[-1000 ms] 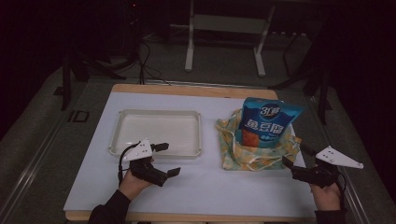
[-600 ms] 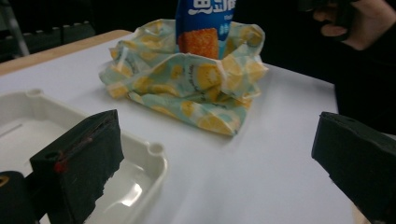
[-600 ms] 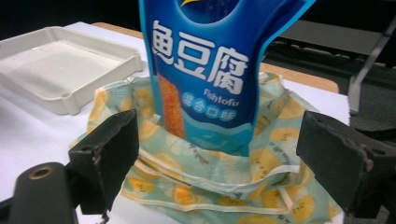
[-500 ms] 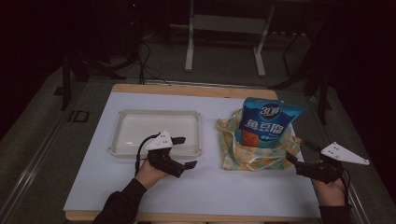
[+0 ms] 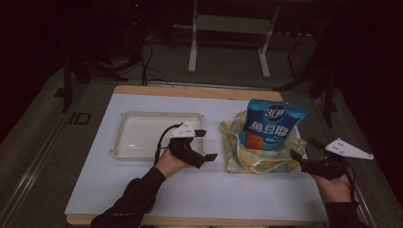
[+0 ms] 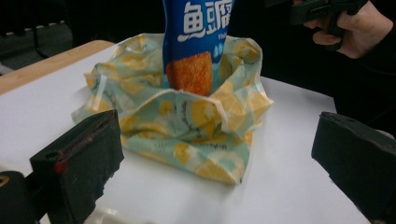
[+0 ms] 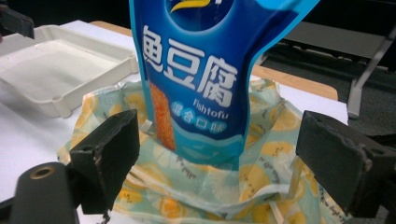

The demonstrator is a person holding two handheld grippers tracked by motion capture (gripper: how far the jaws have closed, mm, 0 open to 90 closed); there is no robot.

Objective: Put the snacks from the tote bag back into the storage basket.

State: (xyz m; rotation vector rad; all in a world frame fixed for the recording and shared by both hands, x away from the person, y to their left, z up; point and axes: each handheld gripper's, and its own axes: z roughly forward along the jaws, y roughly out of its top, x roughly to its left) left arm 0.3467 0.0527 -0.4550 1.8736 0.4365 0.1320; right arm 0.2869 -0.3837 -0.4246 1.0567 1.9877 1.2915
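A blue snack bag (image 5: 274, 124) (image 6: 196, 37) (image 7: 205, 74) stands upright inside a crumpled lemon-print cloth bag (image 5: 256, 154) (image 6: 187, 126) (image 7: 187, 191) on the white table (image 5: 190, 190). My left gripper (image 5: 205, 145) (image 6: 215, 163) is open, just left of the cloth bag, jaws pointing at it. To the bag's right, my right gripper (image 5: 304, 149) (image 7: 219, 163) is open too, its jaws straddling the cloth bag's near edge. Neither holds anything.
A shallow white tray (image 5: 128, 140) (image 7: 56, 70) lies on the table's left half, beside the left hand. The table's wooden far edge (image 5: 190, 90) borders dark floor with a metal stand's legs (image 5: 228, 42) behind.
My left gripper has travelled right from the tray's front edge to close beside the cloth bag. The right gripper has shifted only slightly.
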